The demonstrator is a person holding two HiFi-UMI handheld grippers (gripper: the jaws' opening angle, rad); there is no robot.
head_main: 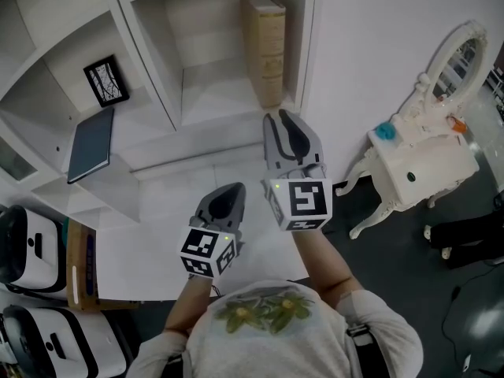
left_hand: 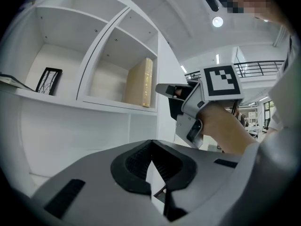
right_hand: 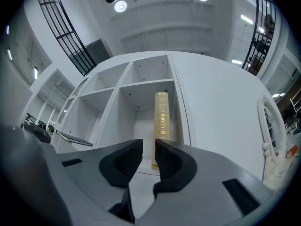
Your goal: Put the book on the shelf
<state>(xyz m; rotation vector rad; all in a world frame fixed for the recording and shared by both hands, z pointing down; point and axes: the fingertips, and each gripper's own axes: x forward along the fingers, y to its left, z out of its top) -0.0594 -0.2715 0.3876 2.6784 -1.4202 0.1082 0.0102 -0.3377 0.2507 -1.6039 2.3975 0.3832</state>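
Note:
A tan hardback book (head_main: 266, 50) stands upright against the right wall of the white shelf's (head_main: 146, 53) right compartment. It also shows in the left gripper view, book (left_hand: 140, 83), and in the right gripper view, book (right_hand: 161, 119). My right gripper (head_main: 281, 116) hovers just in front of that compartment and points at the book. The right gripper (right_hand: 148, 147) has a narrow gap between its jaws, with nothing in it. My left gripper (head_main: 231, 189) hangs lower and nearer to me. The left gripper's (left_hand: 151, 145) jaws meet at the tips and hold nothing.
A dark notebook (head_main: 90, 142) lies flat on a lower left shelf, with a framed picture (head_main: 105, 80) behind it. A white ornate dresser with a mirror (head_main: 425, 148) stands to the right. White and black cases (head_main: 31, 250) sit at the lower left.

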